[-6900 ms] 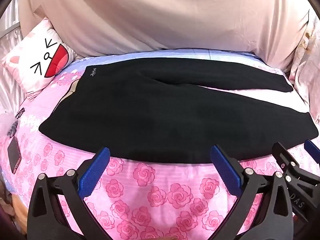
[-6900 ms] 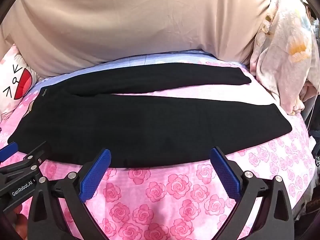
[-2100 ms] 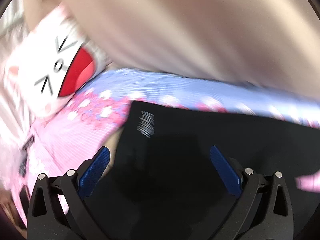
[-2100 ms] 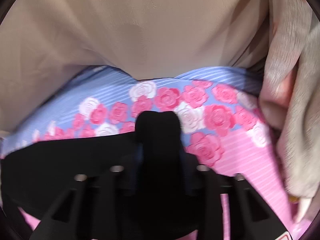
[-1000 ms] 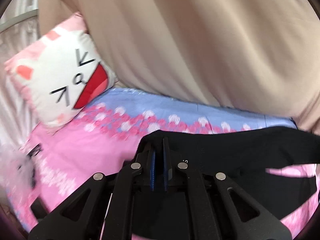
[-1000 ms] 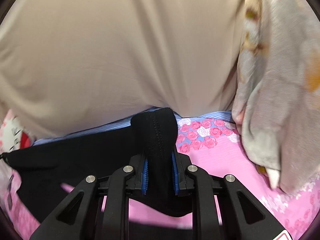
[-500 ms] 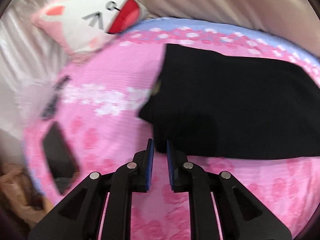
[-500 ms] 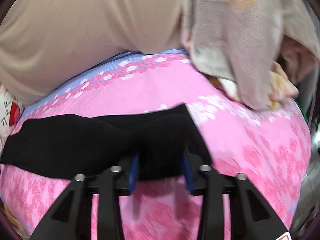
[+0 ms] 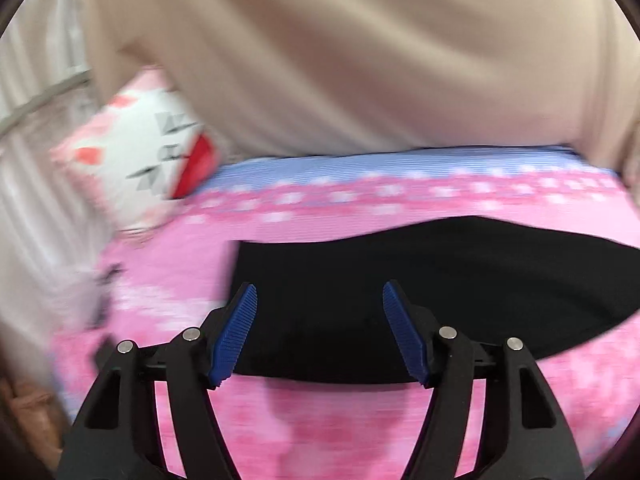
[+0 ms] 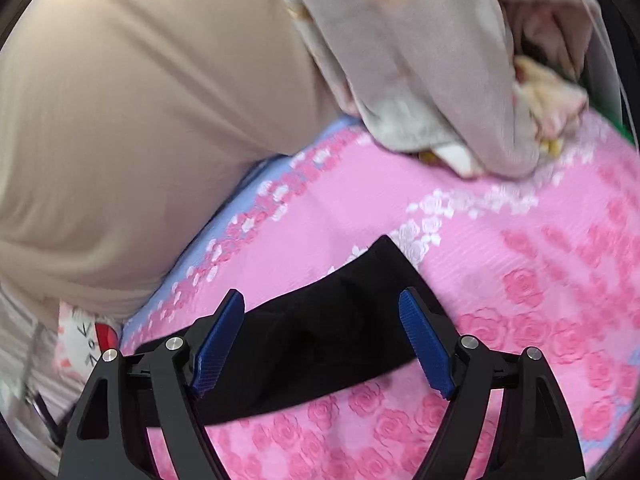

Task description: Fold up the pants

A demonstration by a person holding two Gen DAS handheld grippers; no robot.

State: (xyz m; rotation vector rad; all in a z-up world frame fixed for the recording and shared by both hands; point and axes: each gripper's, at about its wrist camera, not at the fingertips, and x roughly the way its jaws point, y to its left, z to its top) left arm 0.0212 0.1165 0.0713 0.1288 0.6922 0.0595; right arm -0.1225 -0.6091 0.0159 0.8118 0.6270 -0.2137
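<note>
The black pants (image 9: 440, 280) lie flat on the pink rose bedsheet (image 9: 320, 420), folded lengthwise with one leg on the other. My left gripper (image 9: 318, 308) is open and empty, above the waist end near the sheet's front edge. My right gripper (image 10: 320, 312) is open and empty over the cuff end of the pants (image 10: 340, 344). The left wrist view is motion-blurred.
A white cat-face pillow (image 9: 148, 160) sits at the back left and shows small in the right wrist view (image 10: 88, 336). A beige curtain (image 9: 360, 60) hangs behind the bed. A grey floral cloth heap (image 10: 440, 80) lies at the back right.
Both grippers carried the far leg over onto the near leg, set it down and opened. They have since drawn back a little, jaws wide apart.
</note>
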